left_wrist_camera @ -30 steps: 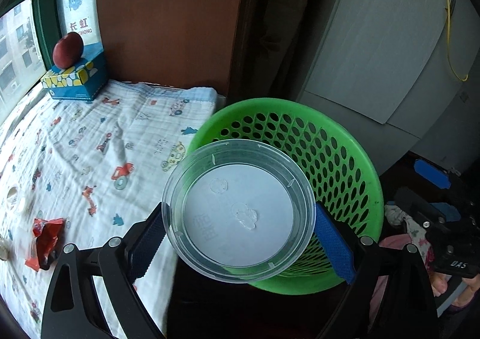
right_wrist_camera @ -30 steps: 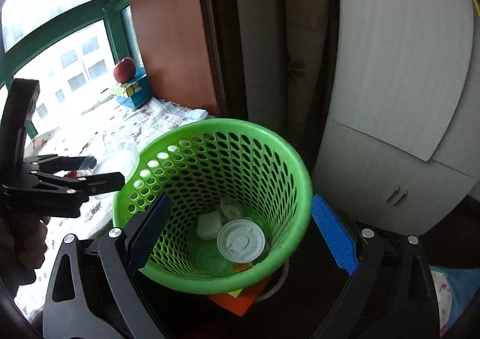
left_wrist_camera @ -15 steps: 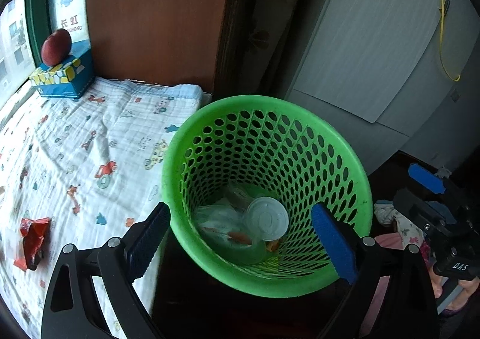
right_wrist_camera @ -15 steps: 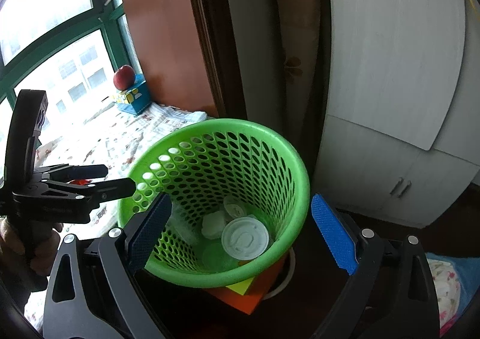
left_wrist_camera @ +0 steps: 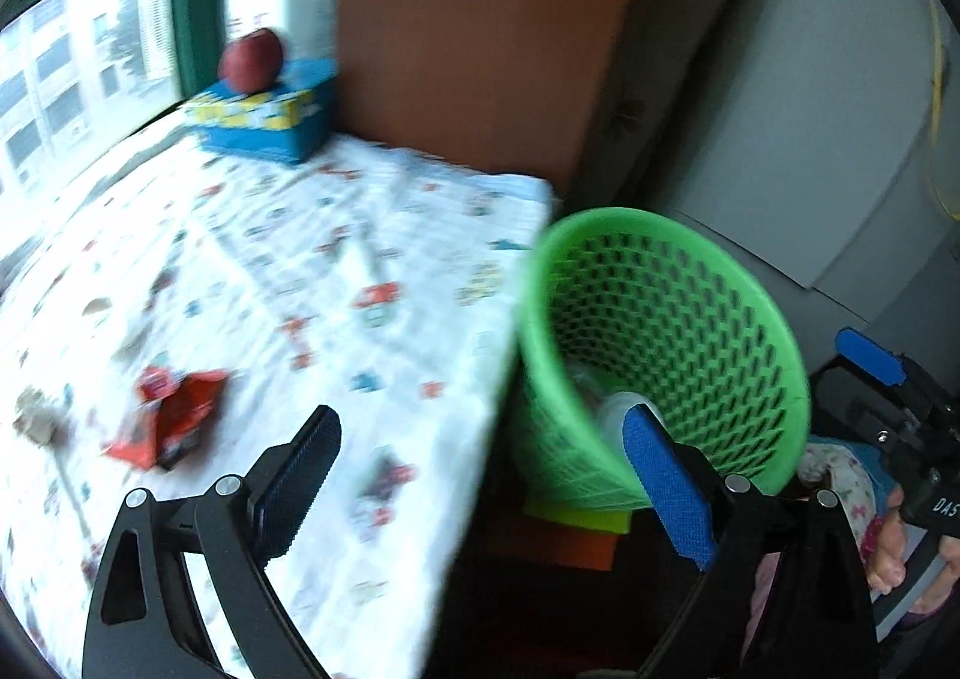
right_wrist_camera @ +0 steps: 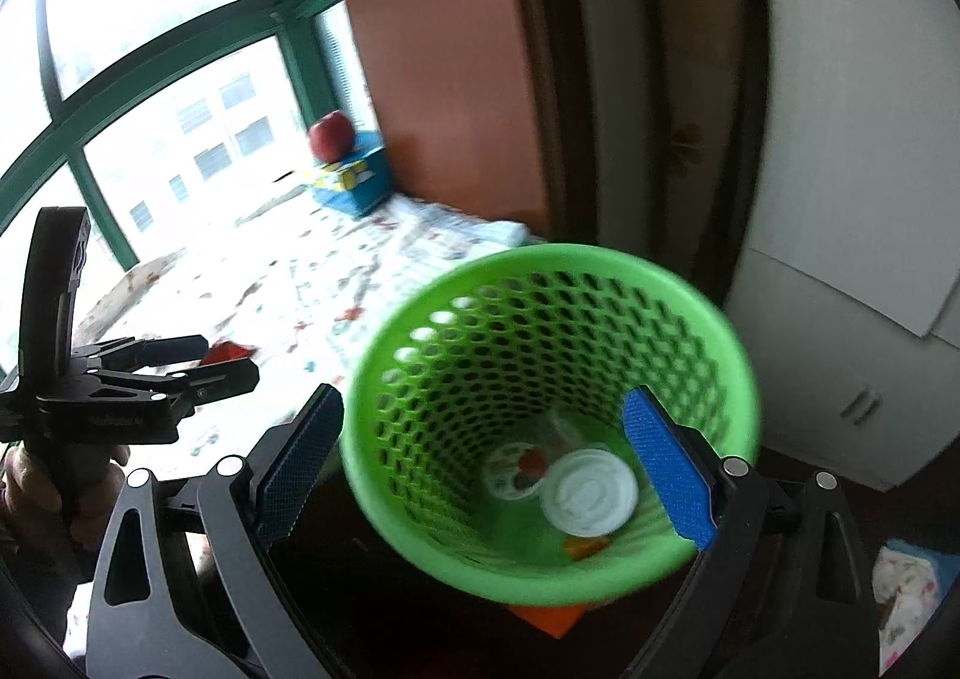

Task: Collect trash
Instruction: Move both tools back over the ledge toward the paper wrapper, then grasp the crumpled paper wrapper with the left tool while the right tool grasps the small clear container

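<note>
A green perforated basket [left_wrist_camera: 720,283] stands beside the table edge; it also shows in the right wrist view [right_wrist_camera: 420,379]. Inside it lie a white round lid [right_wrist_camera: 588,493] and a clear container [right_wrist_camera: 513,469]. A red wrapper [left_wrist_camera: 174,415] lies on the patterned cloth [left_wrist_camera: 360,235], left of my left gripper [left_wrist_camera: 480,457], which is open and empty over the table edge. A crumpled beige scrap [left_wrist_camera: 36,418] lies at the far left. My right gripper [right_wrist_camera: 483,457] is open and empty above the basket. The left gripper shows in the right wrist view [right_wrist_camera: 198,361].
A blue box [left_wrist_camera: 264,117] with a red apple [left_wrist_camera: 251,57] on top stands at the table's far corner by the window. A brown panel [left_wrist_camera: 480,18] and white cabinet [left_wrist_camera: 840,108] stand behind. Orange and yellow blocks [left_wrist_camera: 588,529] sit under the basket.
The left gripper opened and let the clear container fall into the basket, then swung left toward the table. The right gripper stayed open over the basket.
</note>
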